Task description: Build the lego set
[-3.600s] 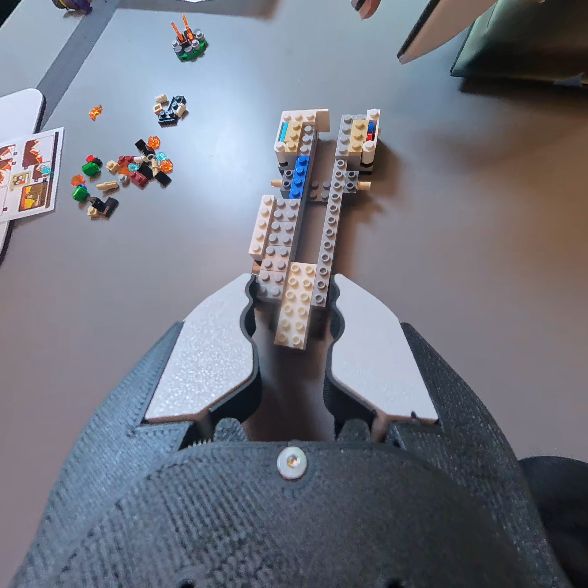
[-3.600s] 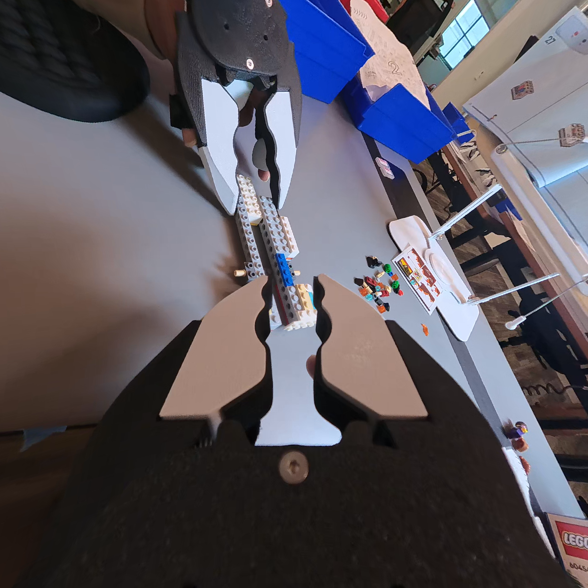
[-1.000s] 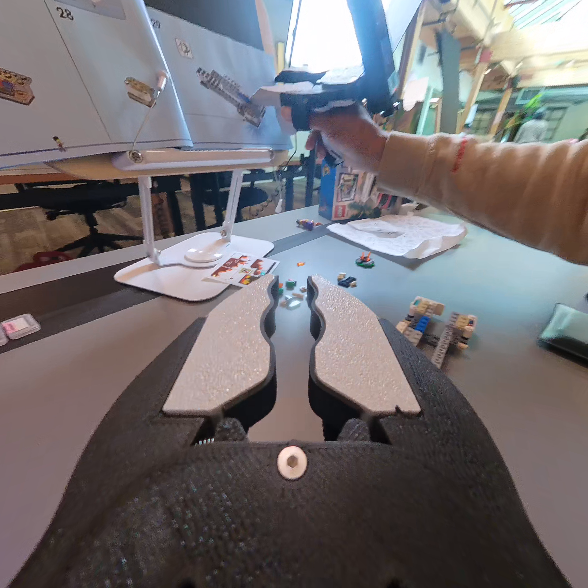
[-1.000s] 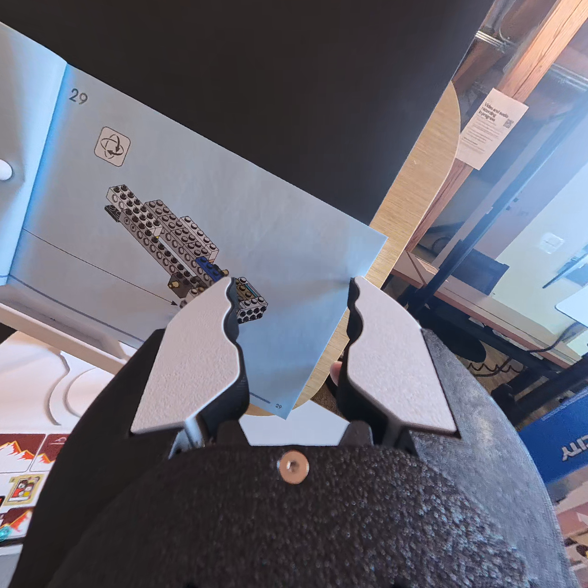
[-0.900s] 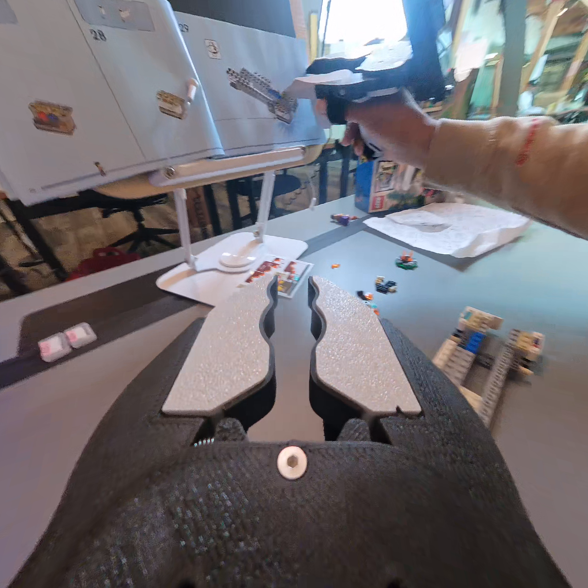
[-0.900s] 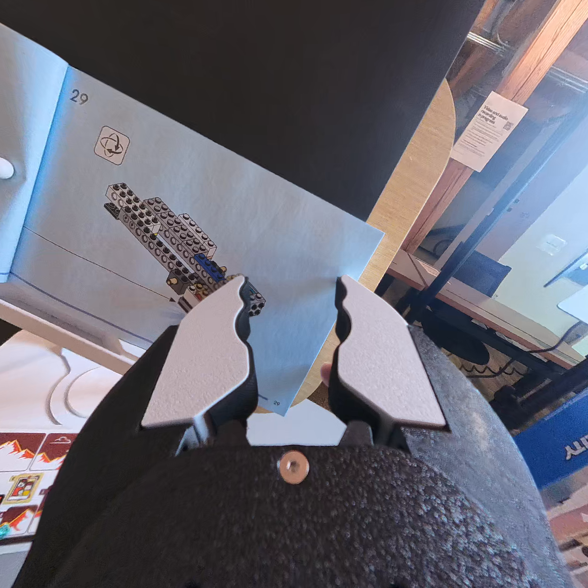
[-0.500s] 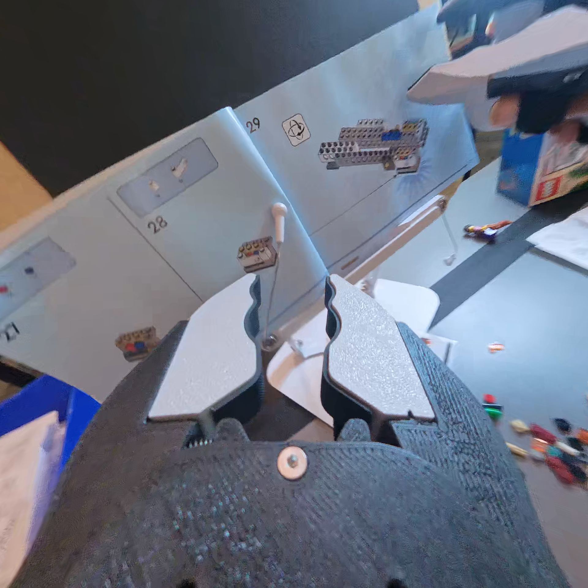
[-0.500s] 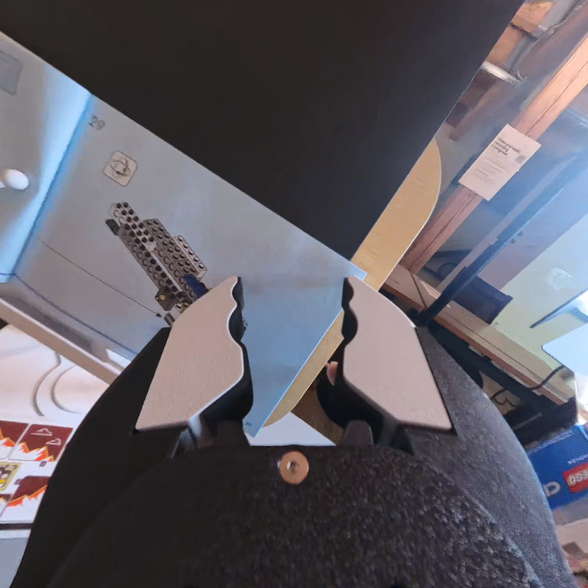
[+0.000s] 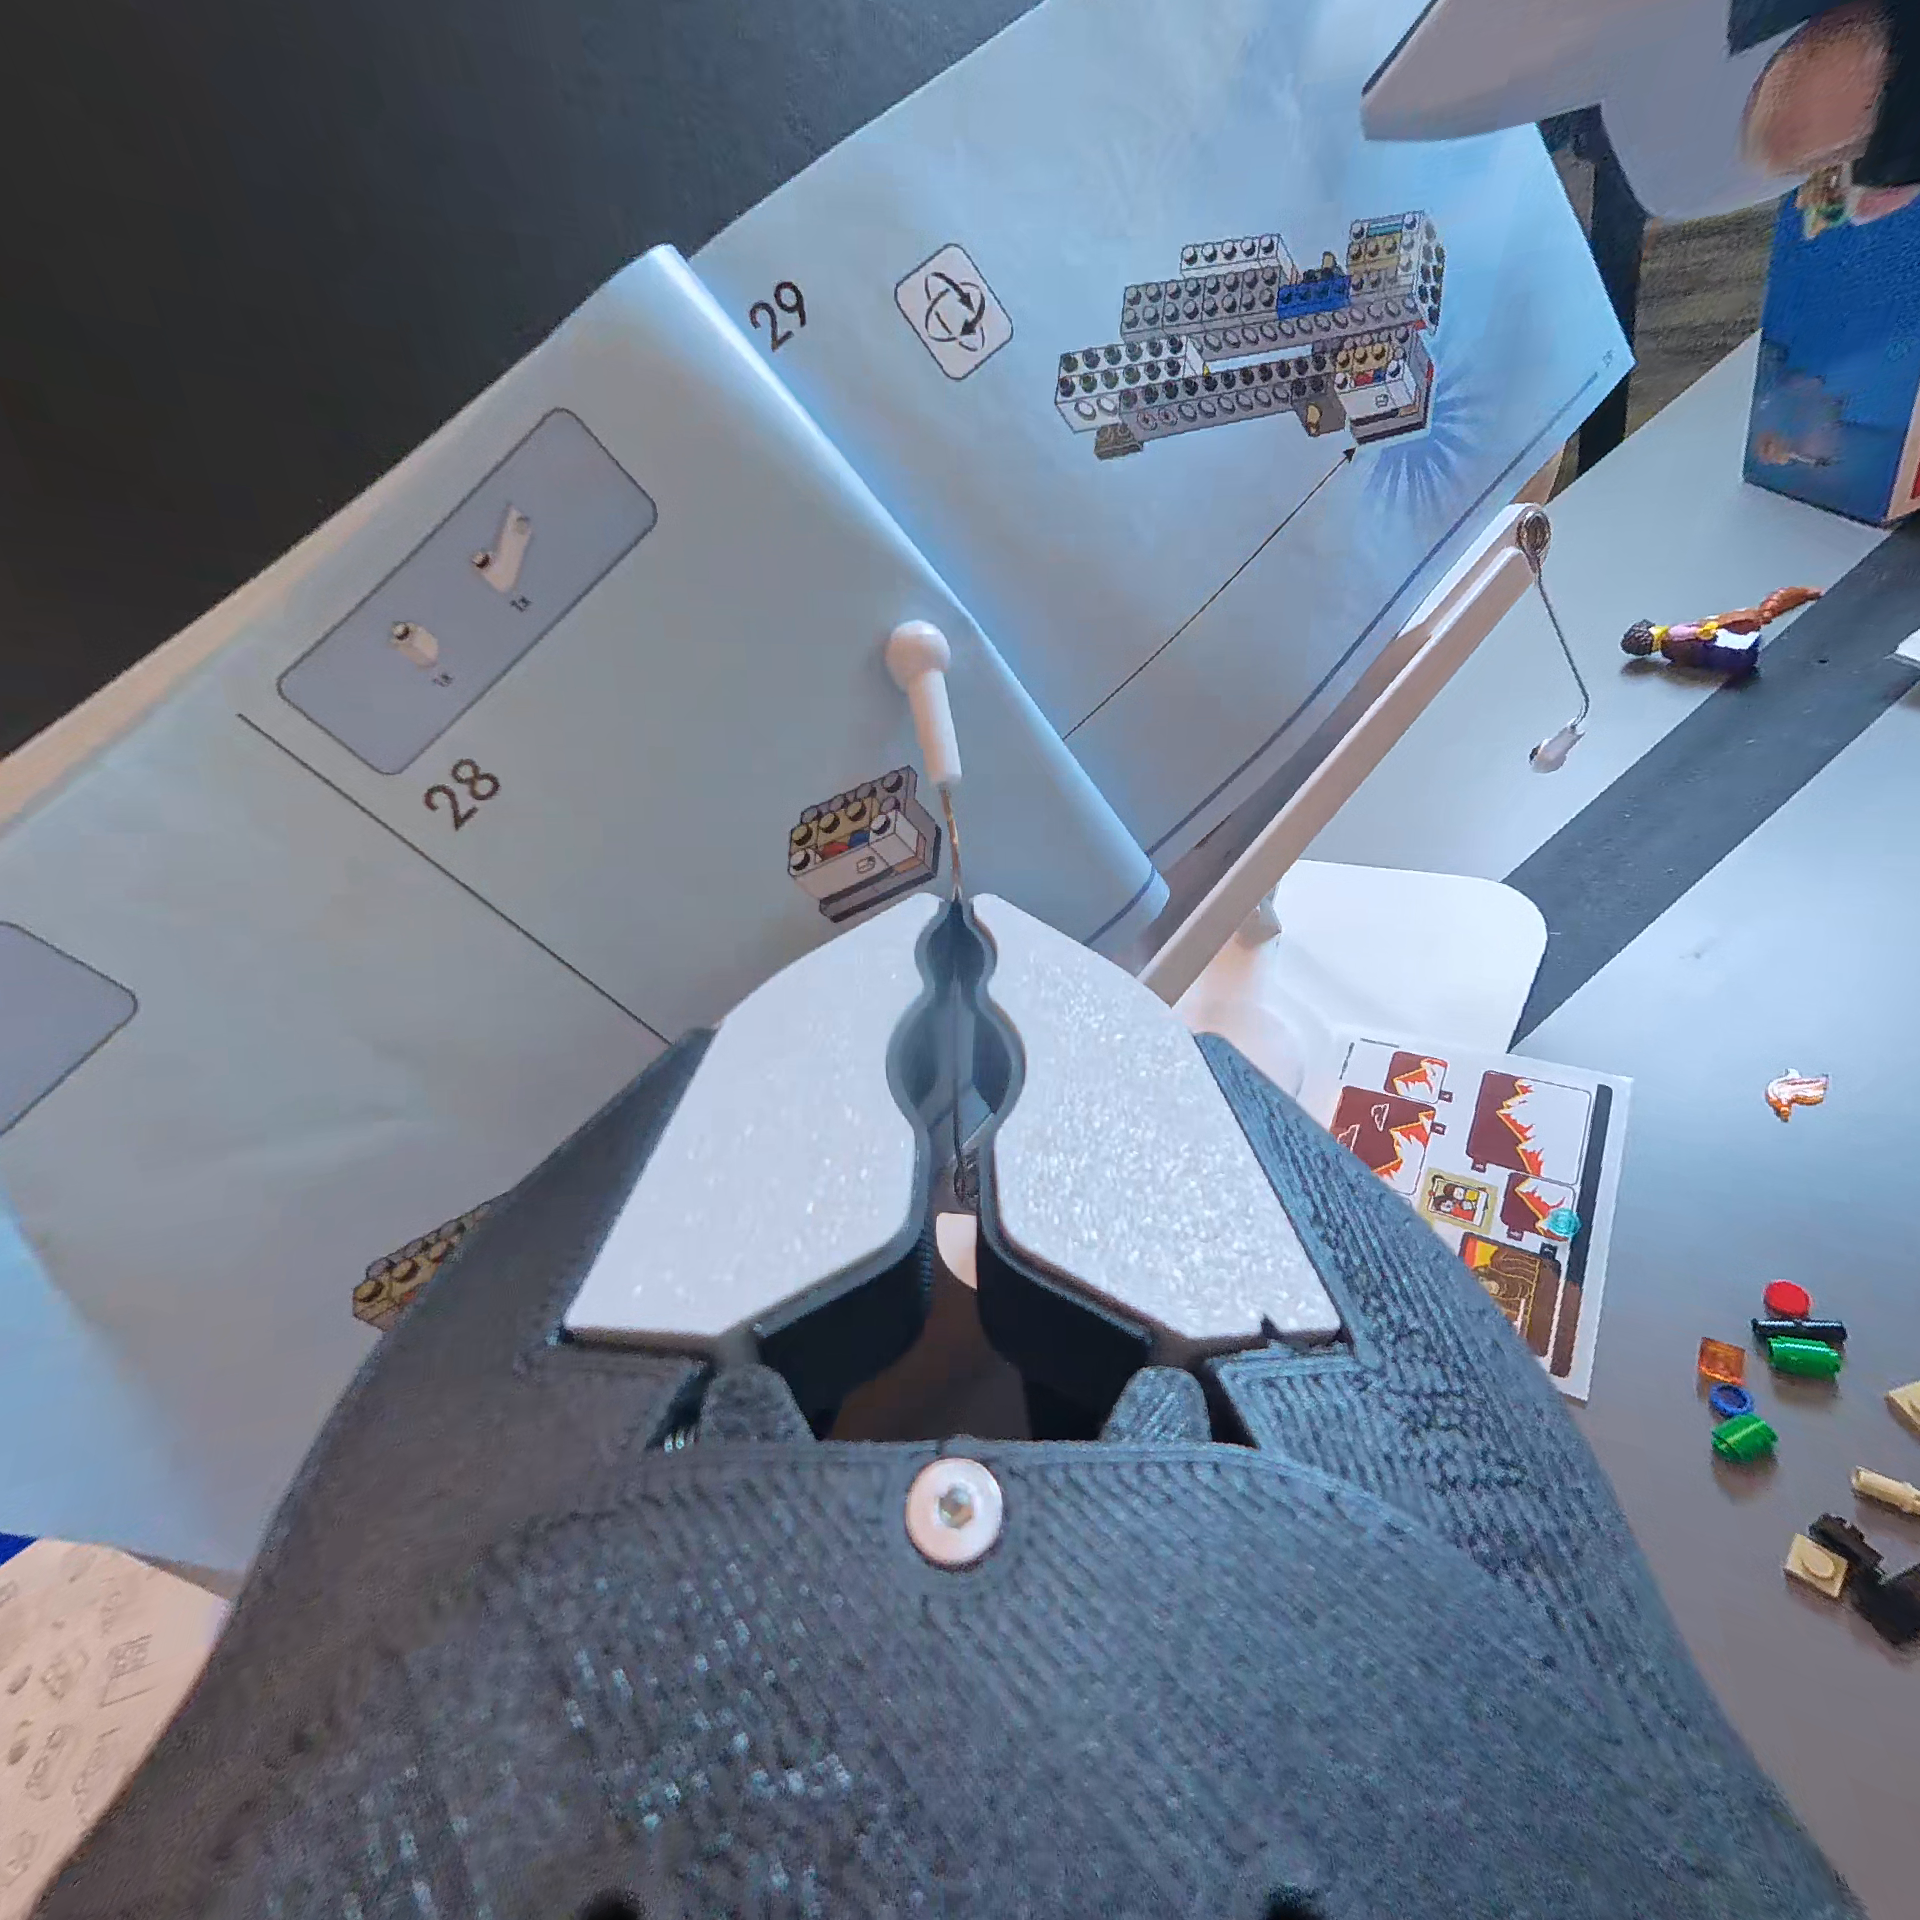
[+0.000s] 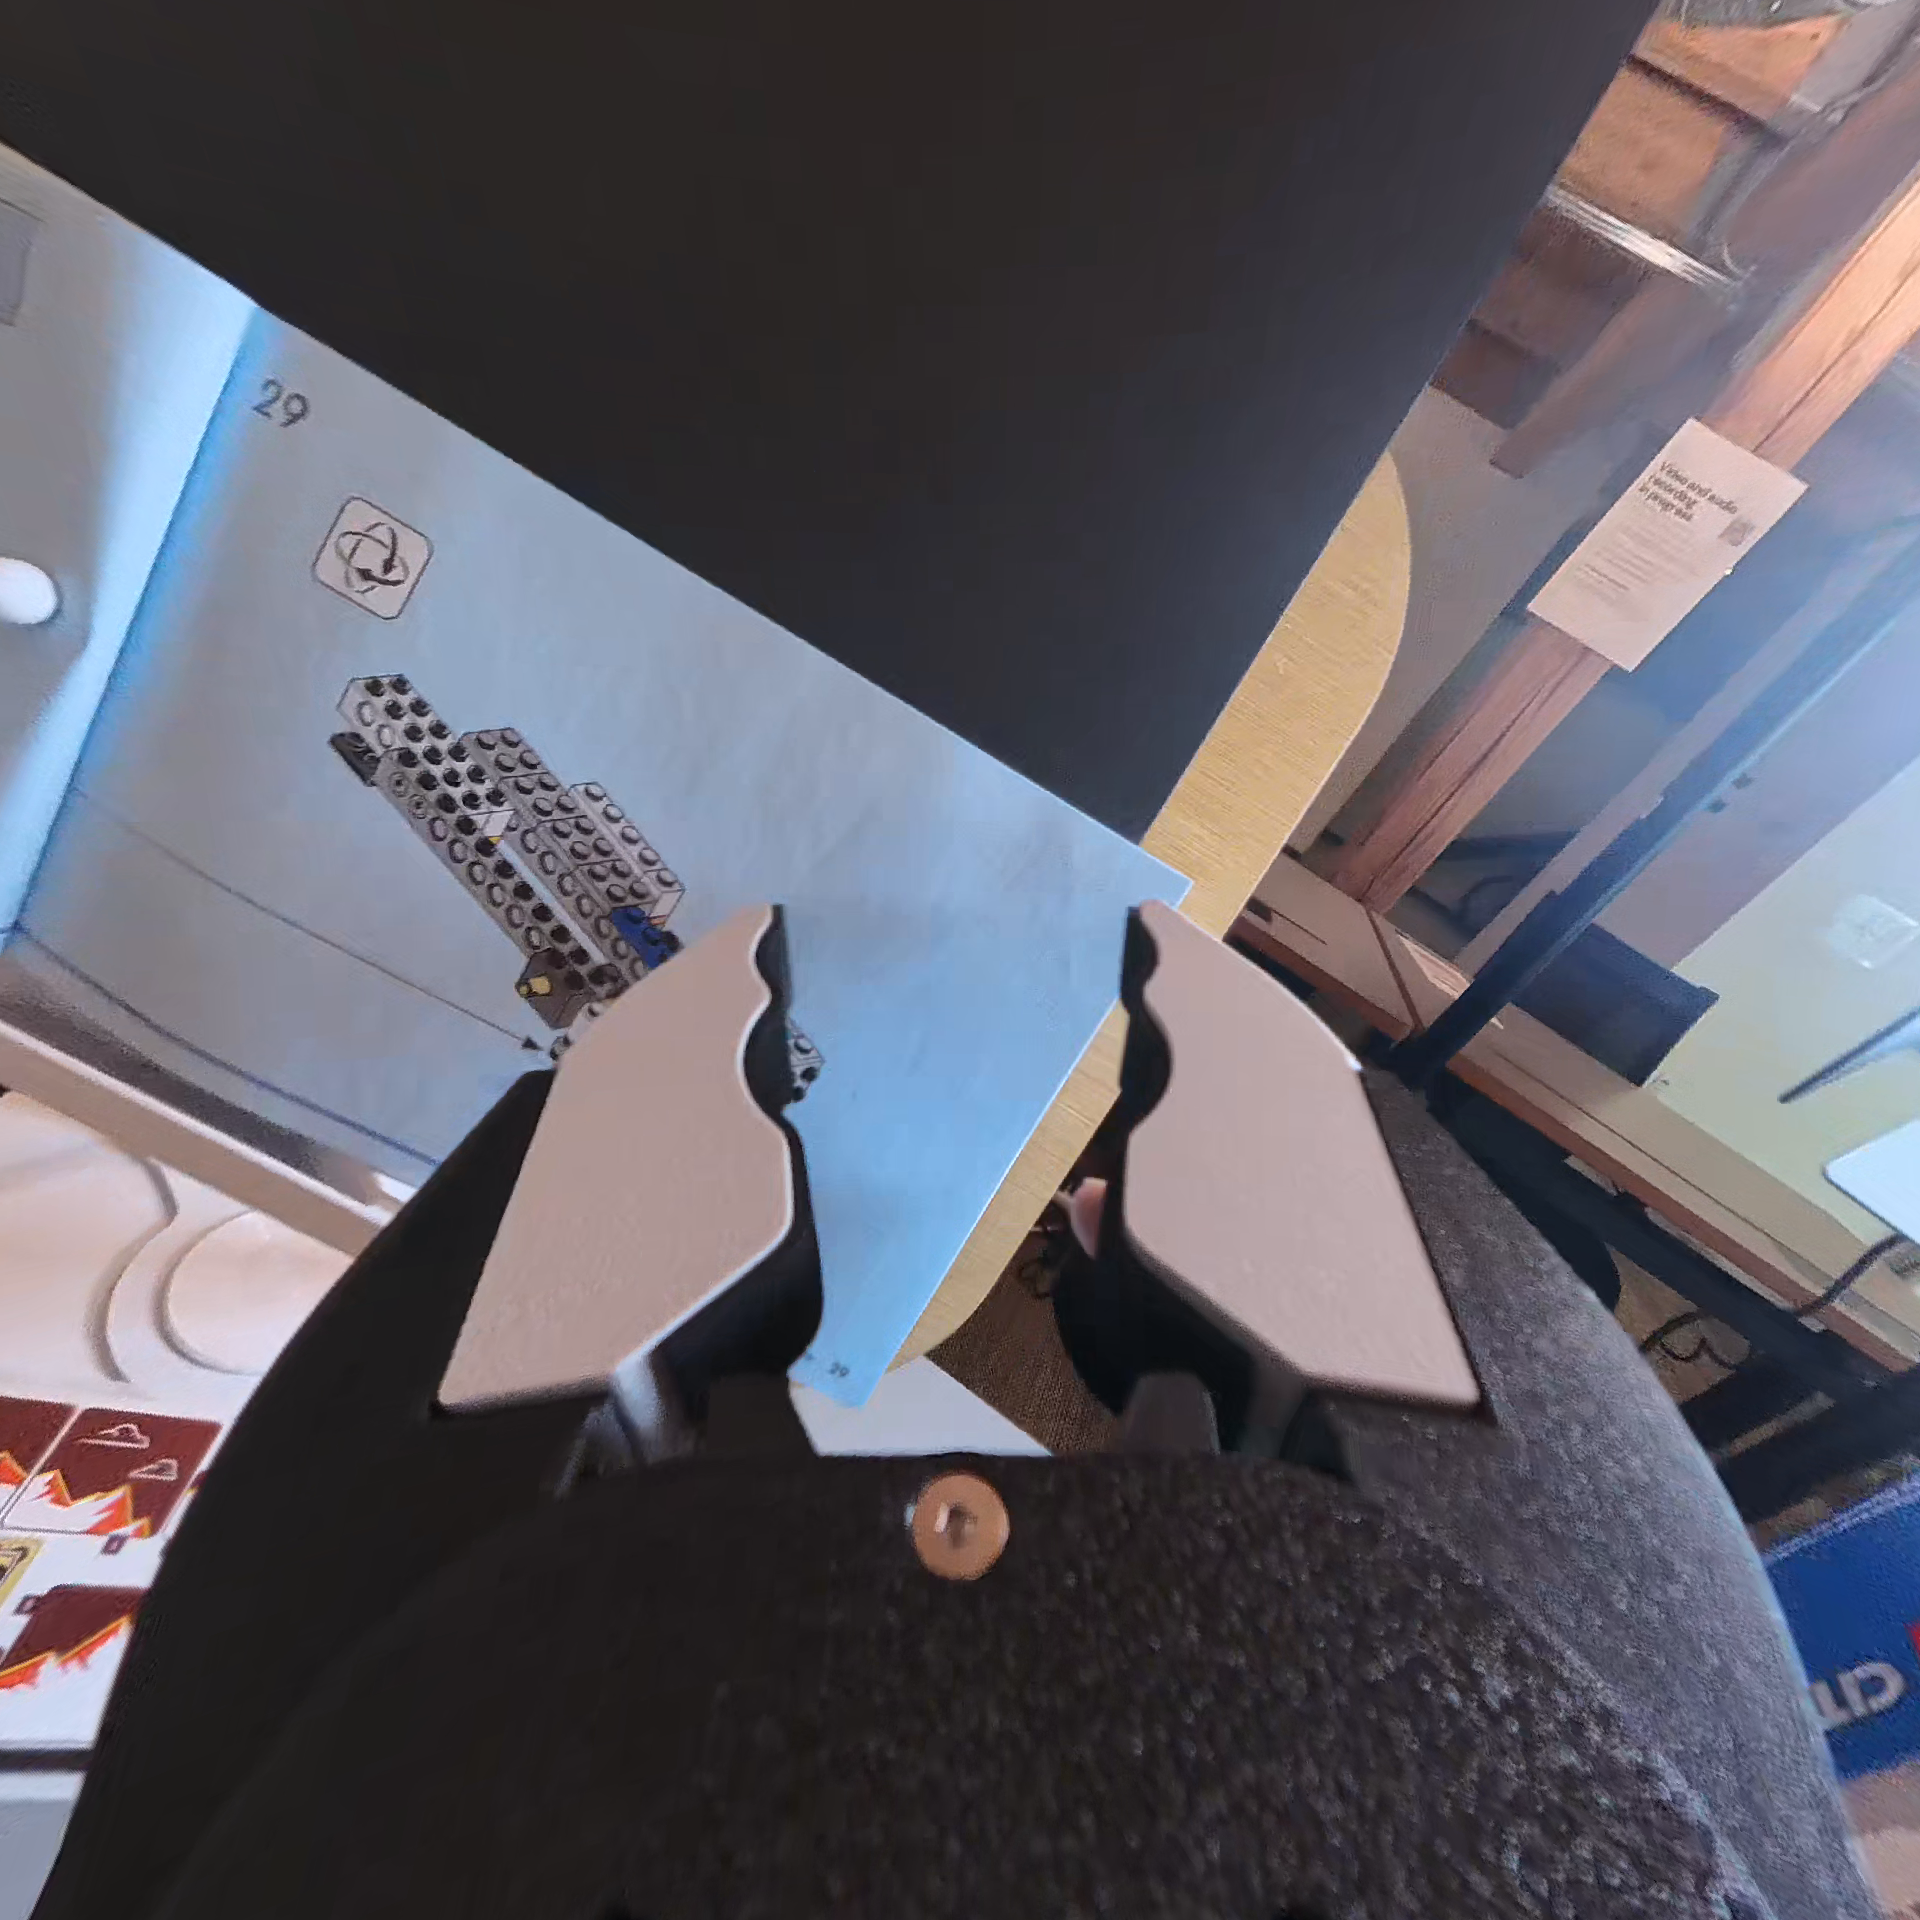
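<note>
The open instruction booklet (image 9: 623,675) rests on a white book stand (image 9: 1403,956). My left gripper (image 9: 956,909) is shut on the stand's thin wire page holder (image 9: 920,665), whose white ball tip lies against the left page near the spine. My right gripper (image 10: 956,925) is open at the outer edge of the right page (image 10: 727,779), whose lower corner shows between the fingers. It also shows in the left wrist view (image 9: 1507,94), top right. Loose lego pieces (image 9: 1787,1351) lie on the grey table to the right.
A sticker sheet (image 9: 1475,1174) lies by the stand's base. A second wire page holder (image 9: 1558,665) hangs free at the stand's right end. A minifigure (image 9: 1704,644) and a blue box (image 9: 1839,364) are farther right. A paper sheet (image 9: 73,1683) lies at lower left. The minifigure (image 9: 1704,644) lies some 30 cm from my right tips, 35 cm from my left tips.
My left gripper rose from the table to the booklet and closed on the wire page holder. My right gripper stayed open at the right page's edge.
</note>
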